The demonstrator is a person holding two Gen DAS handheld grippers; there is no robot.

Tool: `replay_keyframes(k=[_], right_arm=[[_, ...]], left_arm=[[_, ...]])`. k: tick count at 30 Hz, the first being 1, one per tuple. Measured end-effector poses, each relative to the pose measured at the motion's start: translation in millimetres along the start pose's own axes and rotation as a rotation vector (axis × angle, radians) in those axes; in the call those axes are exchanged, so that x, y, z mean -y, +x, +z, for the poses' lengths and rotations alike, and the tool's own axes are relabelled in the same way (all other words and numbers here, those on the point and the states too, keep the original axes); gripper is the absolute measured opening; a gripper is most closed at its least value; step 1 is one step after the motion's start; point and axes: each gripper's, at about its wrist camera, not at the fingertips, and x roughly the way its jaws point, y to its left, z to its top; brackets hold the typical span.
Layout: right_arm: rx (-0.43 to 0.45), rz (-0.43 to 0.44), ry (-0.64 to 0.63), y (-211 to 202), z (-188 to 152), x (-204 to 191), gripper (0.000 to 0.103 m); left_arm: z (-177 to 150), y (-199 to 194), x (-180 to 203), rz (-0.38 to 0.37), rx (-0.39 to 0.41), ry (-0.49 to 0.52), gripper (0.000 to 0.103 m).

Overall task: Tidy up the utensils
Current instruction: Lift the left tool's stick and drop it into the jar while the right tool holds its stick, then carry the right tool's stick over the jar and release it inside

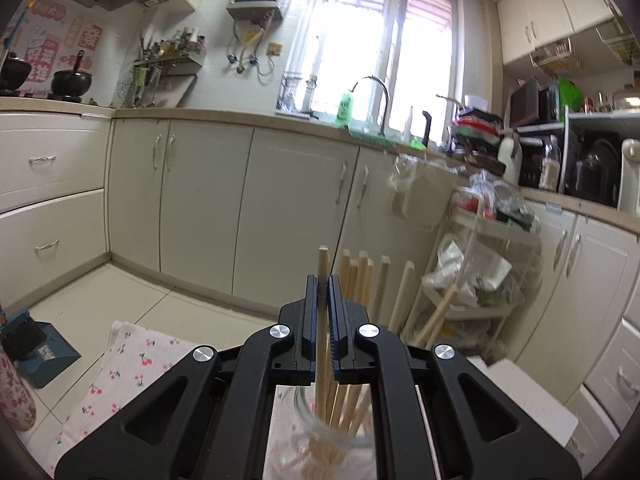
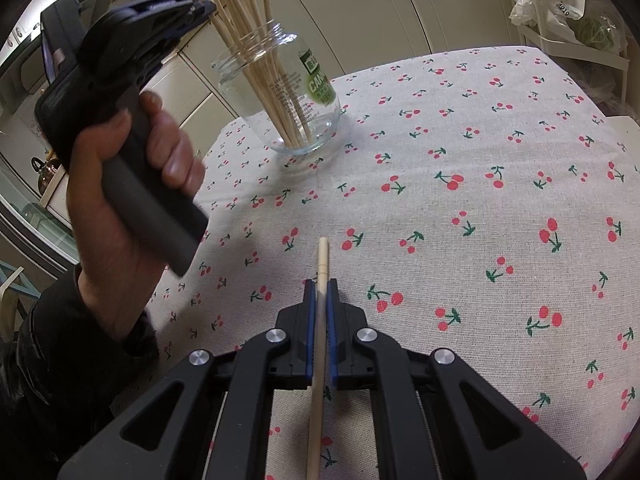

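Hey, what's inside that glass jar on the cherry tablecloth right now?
The jar holds a bundle of wooden chopsticks standing tilted, tips at the bottom. Through the clear glass nothing else shows, though the green label hides part of the inside.

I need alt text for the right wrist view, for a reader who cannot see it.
The right hand-held gripper is shut on one chopstick above a cherry-print tablecloth. To its left, a hand holds the left hand-held gripper by a glass jar of chopsticks.
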Motion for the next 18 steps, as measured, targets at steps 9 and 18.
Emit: replay_keyframes(k=[9, 18], right_arm=[[0.009, -0.018, 0.002, -1.8, -0.1, -1.7, 0.006], [0.254, 0.073, 0.03, -45.8, 31.1, -27.1, 0.006]], left_arm=[[-12.9, -24.1, -11.3, -0.007, -0.067, 0.024, 0.03], [-34.6, -77.8, -61.0, 0.068, -0.101, -0.124, 0.058]])
